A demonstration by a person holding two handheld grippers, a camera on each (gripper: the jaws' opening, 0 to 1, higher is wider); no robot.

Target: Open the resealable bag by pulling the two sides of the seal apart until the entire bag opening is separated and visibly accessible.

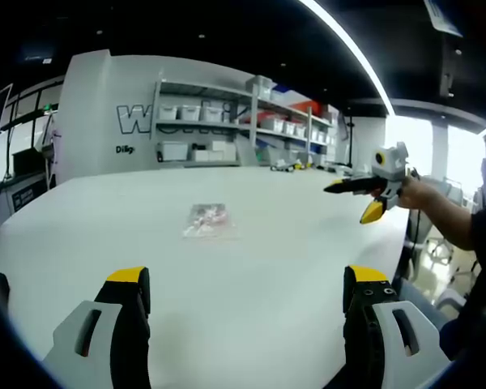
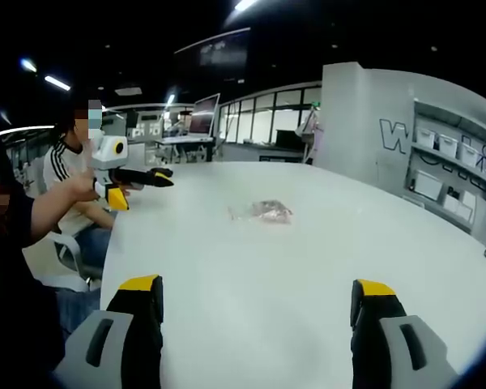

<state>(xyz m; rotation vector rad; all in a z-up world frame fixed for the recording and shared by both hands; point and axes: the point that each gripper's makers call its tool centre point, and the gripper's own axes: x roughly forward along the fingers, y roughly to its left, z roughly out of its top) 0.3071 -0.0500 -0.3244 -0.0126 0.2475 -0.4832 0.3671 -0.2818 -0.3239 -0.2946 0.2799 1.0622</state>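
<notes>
A: Tool state first. Left gripper (image 1: pixel 247 304): jaws wide apart, nothing between them, held above the near edge of the white table (image 1: pixel 308 267). Right gripper (image 2: pixel 259 312): same, jaws spread, empty, over its own side of the table.

B: Cross-check from the other views?

A: In the left gripper view the right gripper (image 1: pixel 378 188) comes in from the right, in a person's hand, its yellow-tipped jaws parted. In the right gripper view the left gripper (image 2: pixel 130 185) comes in from the left, also hand-held, pointing over the tabletop; jaw gap there is too small to read.

B: Bag position?

A: Resealable bag (image 1: pixel 207 220) lies flat on the table, ahead of both tools and well apart from each. From the left gripper it sits slightly left of centre; from the right gripper the resealable bag (image 2: pixel 262 211) sits close to centre. It is roughly between the two tools.

B: Long axis? Seal side?

A: Cannot tell. Clear film, pinkish contents, too small to resolve the seal edge.

B: Nearer hand?

A: Judgement only: about equal. Both must close in from opposite sides before any grip on the seal.
</notes>
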